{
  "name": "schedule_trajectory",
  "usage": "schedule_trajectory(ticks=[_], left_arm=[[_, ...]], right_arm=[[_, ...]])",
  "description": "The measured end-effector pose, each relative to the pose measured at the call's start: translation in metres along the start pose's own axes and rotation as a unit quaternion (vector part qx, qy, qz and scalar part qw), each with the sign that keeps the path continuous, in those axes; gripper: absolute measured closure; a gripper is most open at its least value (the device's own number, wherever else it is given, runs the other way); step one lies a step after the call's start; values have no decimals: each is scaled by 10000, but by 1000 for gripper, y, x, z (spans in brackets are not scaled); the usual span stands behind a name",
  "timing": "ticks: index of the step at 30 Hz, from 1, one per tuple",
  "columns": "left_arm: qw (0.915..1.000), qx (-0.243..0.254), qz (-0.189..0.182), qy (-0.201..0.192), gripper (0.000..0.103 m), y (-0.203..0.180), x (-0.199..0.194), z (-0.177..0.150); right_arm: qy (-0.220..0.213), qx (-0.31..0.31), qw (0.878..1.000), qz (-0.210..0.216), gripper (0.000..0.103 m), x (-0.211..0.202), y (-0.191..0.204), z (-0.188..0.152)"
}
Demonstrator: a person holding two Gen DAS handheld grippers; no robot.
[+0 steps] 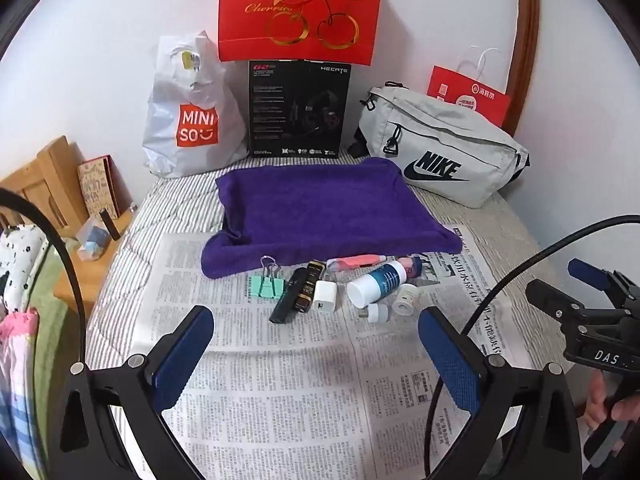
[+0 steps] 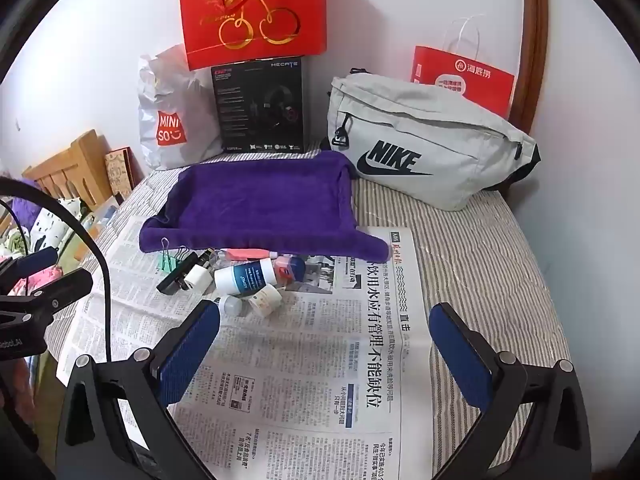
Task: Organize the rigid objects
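While both spread wide | left gripper (image 1: 316,330), right gripper (image 2: 324,328) | small items (image 1: 328,288) just ahead

Pink pen (image 2: 246,254) half under purple towel (image 2: 260,204)

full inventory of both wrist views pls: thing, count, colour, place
newspaper: 1, white, spread on striped bedding
towel-lined tray: 1, purple, behind the clutter
binder clip: 1, mint green, left end of the clutter
black stick: 1, beside the clip
charger plug: 1, white, mid clutter
bottle: 1, white and blue, lying on its side
small jar: 1, white, right of the bottle
Miniso bag: 1, white, back left
headset box: 1, black, back centre
cherry gift bag: 1, red, above the box
Nike bag: 1, grey, back right
left gripper: open, empty
right gripper: open, empty
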State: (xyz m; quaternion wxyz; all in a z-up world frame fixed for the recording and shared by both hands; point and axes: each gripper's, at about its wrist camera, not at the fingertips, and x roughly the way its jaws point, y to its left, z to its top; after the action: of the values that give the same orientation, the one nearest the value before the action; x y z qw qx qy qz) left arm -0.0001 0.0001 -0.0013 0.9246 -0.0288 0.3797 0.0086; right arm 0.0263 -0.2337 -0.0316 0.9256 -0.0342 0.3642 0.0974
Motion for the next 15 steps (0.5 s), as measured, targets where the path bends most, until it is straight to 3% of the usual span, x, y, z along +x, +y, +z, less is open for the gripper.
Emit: schedule_trajectory(ticks=[7,10,15], left_arm=[[9996,123,209,119,0,-12,1,-1],[9998,82,81,155,0,-6,4,2],[9996,139,165,171,0,-9,7,4]], right_arm=[[111,-28,9999,55,0,3,0,2],[33,-45,10000,-8,0,-2,6,1],[18,-46,10000,32,0,-1,8,-1]])
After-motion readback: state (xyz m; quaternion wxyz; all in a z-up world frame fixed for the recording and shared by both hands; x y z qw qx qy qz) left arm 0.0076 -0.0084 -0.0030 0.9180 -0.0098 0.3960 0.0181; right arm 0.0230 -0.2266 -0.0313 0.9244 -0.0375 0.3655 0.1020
